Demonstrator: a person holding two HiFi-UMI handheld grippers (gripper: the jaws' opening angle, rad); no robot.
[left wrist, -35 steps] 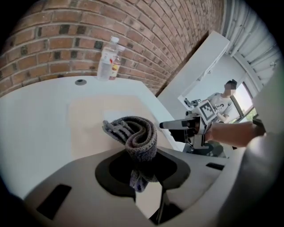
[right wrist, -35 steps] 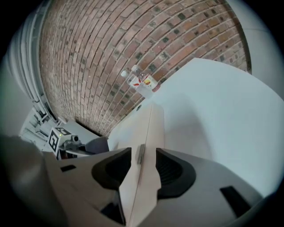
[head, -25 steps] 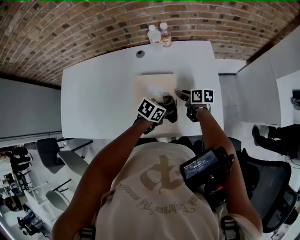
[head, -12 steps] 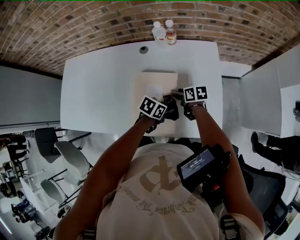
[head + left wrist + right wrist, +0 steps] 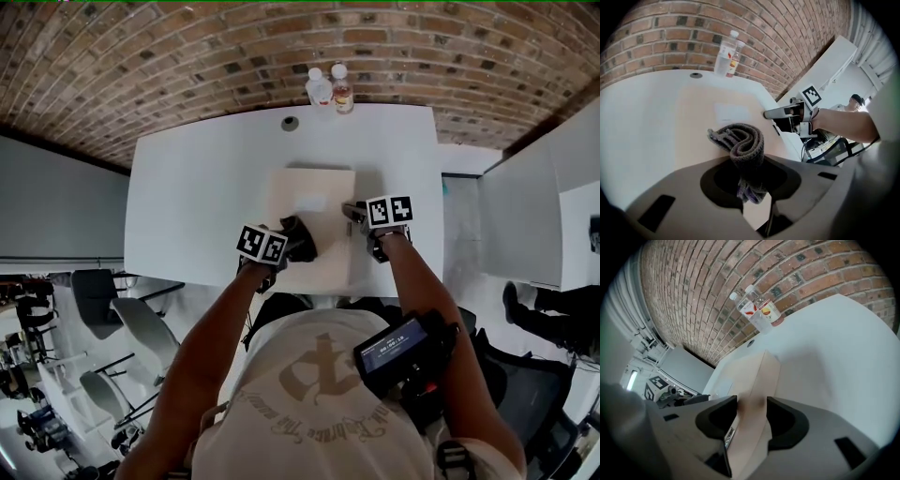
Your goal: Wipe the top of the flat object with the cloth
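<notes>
A flat tan cardboard box (image 5: 314, 183) lies on the white table (image 5: 197, 197). My left gripper (image 5: 296, 240) is shut on a folded grey knit cloth (image 5: 743, 140), which rests on the near left part of the box top (image 5: 698, 112). My right gripper (image 5: 355, 212) sits at the box's right edge. In the right gripper view that edge (image 5: 752, 376) runs between the jaws of my right gripper (image 5: 751, 413). These jaws have just been opening and stand wide around the edge. The right gripper (image 5: 780, 112) also shows in the left gripper view.
Two plastic bottles (image 5: 328, 86) stand at the table's far edge by the brick wall, with a round cable grommet (image 5: 291, 122) beside them. A pale label (image 5: 311, 202) marks the box top. Office chairs (image 5: 141, 323) stand at the near left.
My left gripper has slid left and toward me across the box with the cloth. The right gripper has stayed at the box's right edge.
</notes>
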